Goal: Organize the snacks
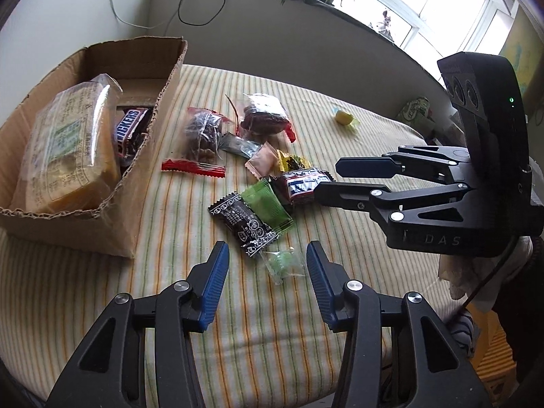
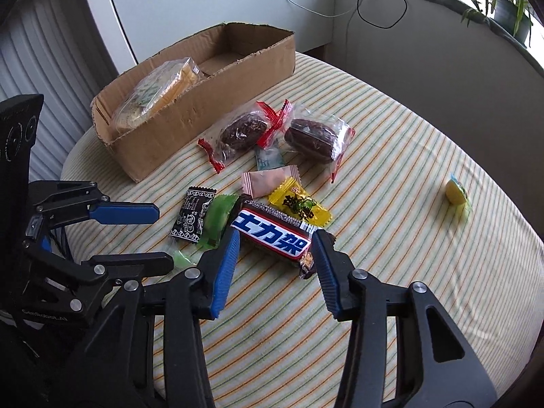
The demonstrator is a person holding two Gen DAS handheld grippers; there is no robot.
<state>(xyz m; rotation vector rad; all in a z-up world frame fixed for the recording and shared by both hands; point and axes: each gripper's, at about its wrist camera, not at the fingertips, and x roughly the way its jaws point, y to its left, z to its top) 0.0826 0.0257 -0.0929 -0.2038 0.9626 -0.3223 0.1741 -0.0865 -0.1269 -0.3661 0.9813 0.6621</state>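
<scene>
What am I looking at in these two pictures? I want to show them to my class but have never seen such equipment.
A person holds two hand-held grippers, each with a fisheye camera looking along its two blue-padded fingers. The left gripper is open over a small clear green candy. The right gripper is open, its fingers either side of a Snickers bar without gripping it. Nothing is held.

On the striped tablecloth lie loose snacks: two dark cakes in clear bags, black, green, pink and yellow packets, and a yellow sweet apart. The cardboard box already holds a pack of biscuits.
</scene>
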